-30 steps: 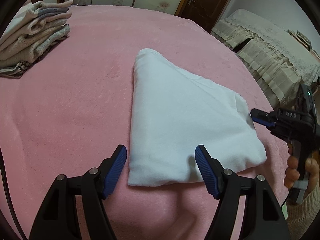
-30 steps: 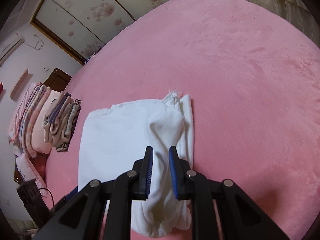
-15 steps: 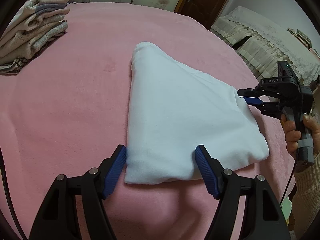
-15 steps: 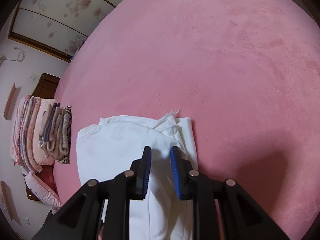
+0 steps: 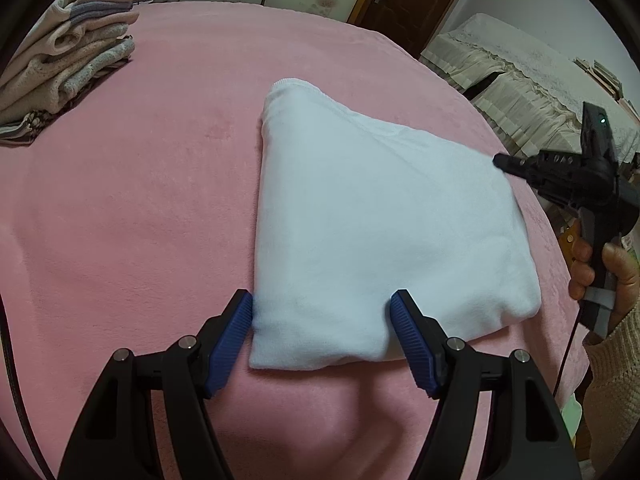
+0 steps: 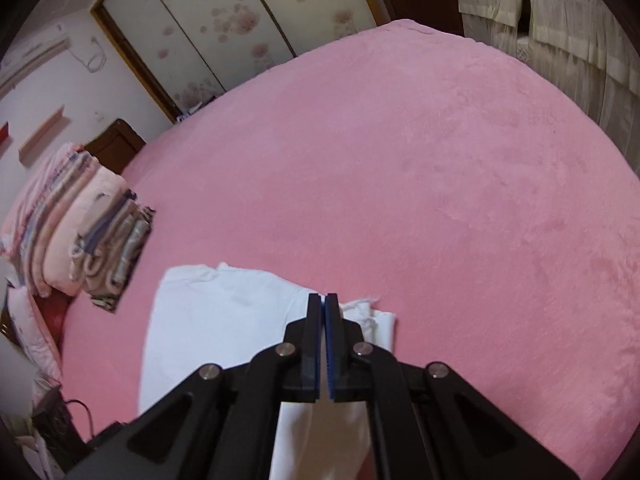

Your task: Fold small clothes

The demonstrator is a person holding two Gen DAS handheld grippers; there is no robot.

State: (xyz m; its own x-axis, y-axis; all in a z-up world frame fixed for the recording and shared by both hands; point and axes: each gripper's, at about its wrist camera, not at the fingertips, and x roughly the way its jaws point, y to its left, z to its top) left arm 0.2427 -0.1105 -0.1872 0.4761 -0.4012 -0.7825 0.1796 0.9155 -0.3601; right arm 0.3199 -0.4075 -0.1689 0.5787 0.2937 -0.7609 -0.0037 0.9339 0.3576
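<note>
A folded white garment (image 5: 380, 220) lies on the pink bed cover (image 5: 132, 208). My left gripper (image 5: 322, 298) is open, and its blue fingers straddle the garment's near left corner. One pad touches the left edge and the other rests on the cloth. In the left wrist view my right gripper (image 5: 500, 160) hovers at the garment's far right edge, held by a person's hand (image 5: 600, 268). The right wrist view shows that gripper (image 6: 323, 298) shut, with nothing visible between its pads, above the garment's (image 6: 224, 320) loose layered end.
A stack of folded clothes (image 5: 60, 60) sits at the bed's far left corner, also seen as the stack (image 6: 80, 240) in the right wrist view. Cloth-covered furniture (image 5: 520, 80) stands beyond the bed's right edge. Wide bare pink cover (image 6: 440, 200) stretches past the garment.
The right gripper's jaws went from slightly apart over the garment's folds to fully together. It rolled and drew back a little. The left gripper and the garment stayed put.
</note>
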